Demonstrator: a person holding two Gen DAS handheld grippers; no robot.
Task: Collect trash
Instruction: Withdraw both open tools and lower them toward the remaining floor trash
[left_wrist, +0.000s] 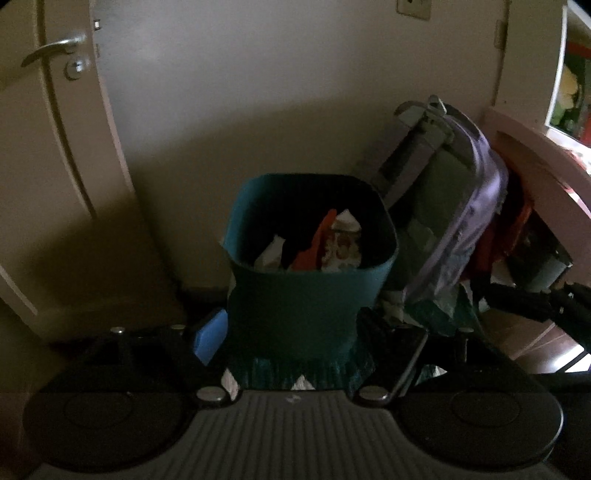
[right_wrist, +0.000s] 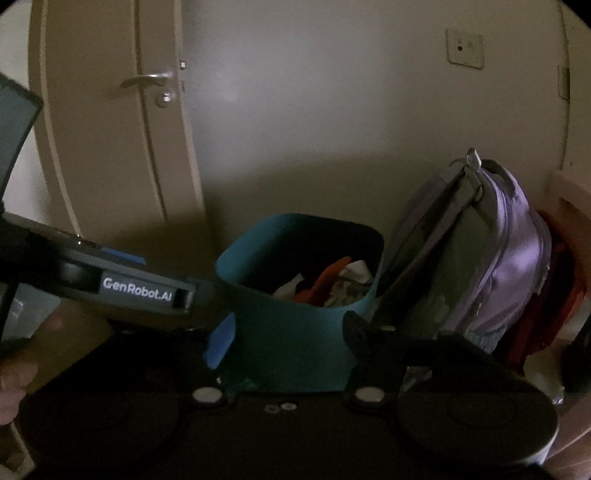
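A teal plastic trash bin (left_wrist: 310, 288) with a rounded square rim stands on the floor against the pale wall, just beside a lilac and grey backpack (left_wrist: 469, 221) that leans at its right. Inside the bin lie crumpled white paper, a printed wrapper and an orange scrap (left_wrist: 317, 243). Both grippers hang in front of the bin, nothing between their fingers: the left gripper (left_wrist: 310, 339) stands with its jaws apart, and so does the right gripper (right_wrist: 288, 343). A cream door (right_wrist: 110, 129) with a metal handle is at the left.
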